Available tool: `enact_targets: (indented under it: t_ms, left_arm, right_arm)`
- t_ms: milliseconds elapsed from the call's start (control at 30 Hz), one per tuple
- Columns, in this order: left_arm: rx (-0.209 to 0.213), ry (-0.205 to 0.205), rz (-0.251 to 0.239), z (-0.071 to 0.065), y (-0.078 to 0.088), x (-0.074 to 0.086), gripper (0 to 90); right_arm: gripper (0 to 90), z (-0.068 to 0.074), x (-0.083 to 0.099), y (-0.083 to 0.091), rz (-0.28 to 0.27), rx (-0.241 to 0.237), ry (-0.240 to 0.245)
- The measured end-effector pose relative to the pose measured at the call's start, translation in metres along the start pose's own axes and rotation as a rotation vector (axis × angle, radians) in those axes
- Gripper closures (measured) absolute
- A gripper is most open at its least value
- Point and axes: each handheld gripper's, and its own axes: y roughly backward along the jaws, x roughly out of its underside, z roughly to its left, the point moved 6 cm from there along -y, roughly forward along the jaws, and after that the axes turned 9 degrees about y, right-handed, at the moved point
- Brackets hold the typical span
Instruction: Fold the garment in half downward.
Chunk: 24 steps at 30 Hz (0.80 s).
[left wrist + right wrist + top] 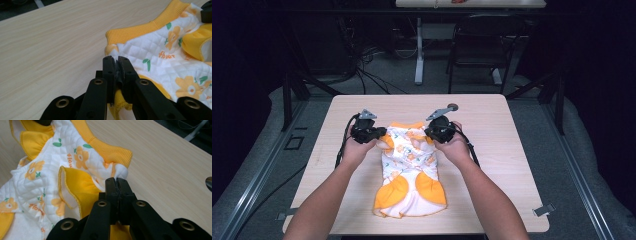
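Under my left hand-held gripper point(382, 133) and my right hand-held gripper point(428, 132) lies the pale, wood-grain rectangular worktop point(492, 150), bare on either side of them. Just beyond my right hand-held gripper a small round dark grommet hole point(453, 106) sits in the worktop near its far edge. Well behind both, across grey carpeted floor point(382, 75), stands a black metal-framed chair point(479, 45), beside the white post of another table point(419, 50). Black cables point(362, 65) lie tangled on that floor, beyond my left hand-held gripper. Near me, a small grey clip point(544, 210) sticks out at the worktop's right corner.
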Motion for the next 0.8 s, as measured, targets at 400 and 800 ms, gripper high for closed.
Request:
enact_targets:
  t_ms: [400, 800]
  left_arm:
    - [-0.004, -0.022, -0.065, -0.004, 0.019, -0.020, 85.3]
    - [-0.012, -0.046, -0.123, -0.008, 0.037, -0.040, 85.2]
  right_arm:
    - [88.5, -0.007, -0.020, 0.027, -0.061, 0.047, 0.028]
    - [88.5, -0.006, -0.032, 0.045, -0.109, 0.078, 0.060]
